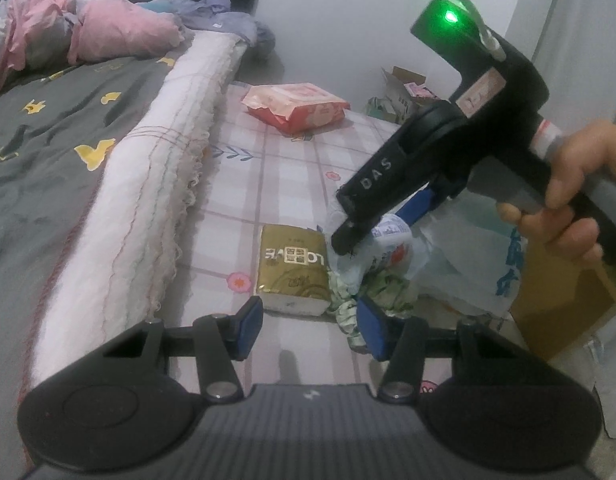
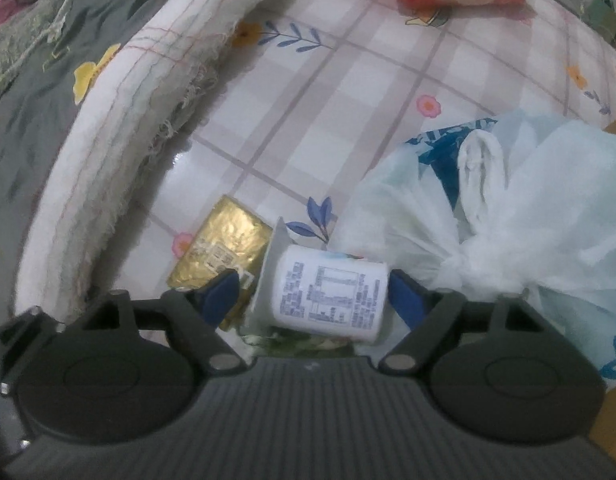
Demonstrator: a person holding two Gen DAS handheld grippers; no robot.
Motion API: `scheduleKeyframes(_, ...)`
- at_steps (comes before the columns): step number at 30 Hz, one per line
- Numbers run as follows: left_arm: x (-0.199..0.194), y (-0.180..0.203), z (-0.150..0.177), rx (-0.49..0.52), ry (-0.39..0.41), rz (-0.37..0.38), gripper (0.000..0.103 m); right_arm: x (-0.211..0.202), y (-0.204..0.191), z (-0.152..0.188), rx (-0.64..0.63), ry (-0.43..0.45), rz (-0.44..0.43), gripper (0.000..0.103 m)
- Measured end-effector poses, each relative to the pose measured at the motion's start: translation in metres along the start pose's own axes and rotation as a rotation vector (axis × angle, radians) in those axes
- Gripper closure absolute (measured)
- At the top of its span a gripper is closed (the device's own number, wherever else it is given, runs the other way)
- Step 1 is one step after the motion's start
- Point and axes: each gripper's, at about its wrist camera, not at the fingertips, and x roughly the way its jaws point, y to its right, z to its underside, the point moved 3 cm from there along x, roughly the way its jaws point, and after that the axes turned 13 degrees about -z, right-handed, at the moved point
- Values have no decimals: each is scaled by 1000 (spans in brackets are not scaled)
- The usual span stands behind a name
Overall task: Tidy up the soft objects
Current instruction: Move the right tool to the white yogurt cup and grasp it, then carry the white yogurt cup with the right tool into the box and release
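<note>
Your right claw (image 2: 313, 294) straddles the white cup (image 2: 327, 290) on the bed, jaws wide, pads not yet pressing; the gold tissue pack (image 2: 224, 248) lies at its 9 o'clock. Your left claw (image 1: 309, 330) hovers empty, half-open. Next: close gently.

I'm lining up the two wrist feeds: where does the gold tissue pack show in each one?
Left wrist view: the gold tissue pack lies at centre, just beyond the left claw, left of the right claw's tip.
Right wrist view: the gold tissue pack sits lower left of centre, partly behind the right claw's left finger.
Shared landmark: the white printed cup directly beside the pack, toward the plastic bag.
</note>
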Motion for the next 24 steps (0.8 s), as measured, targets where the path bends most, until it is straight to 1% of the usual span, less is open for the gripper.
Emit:
scheduleKeyframes(1,-2,0,0,1,2,0,51,-3,3,1,13,9,-13,38)
scheduleKeyframes(2,-3,1,0,2,4,0,51,-6,6,2,31,25,-29,40)
scheduleKeyframes(8,-15,2,3,14,20,4,50,-30,17,14,95,139,-107,41)
scheduleKeyframes(10,-20,4,5,22,26,3,50,-41,19,20,111,190,-139,41)
scheduleKeyframes(14,-34,6,9,43,41,12,47,-66,24,32,157,286,-238,41)
scheduleKeyframes(16,-42,7,13,62,49,17,44,-78,24,42,183,326,-329,41)
scheduleKeyframes(19,-53,9,21,88,50,18,39,-82,18,57,205,342,-459,41)
scheduleKeyframes(21,-58,9,29,101,44,14,37,-75,11,70,227,328,-553,41)
scheduleKeyframes(24,-61,9,41,116,28,-10,36,-54,4,85,278,290,-672,41)
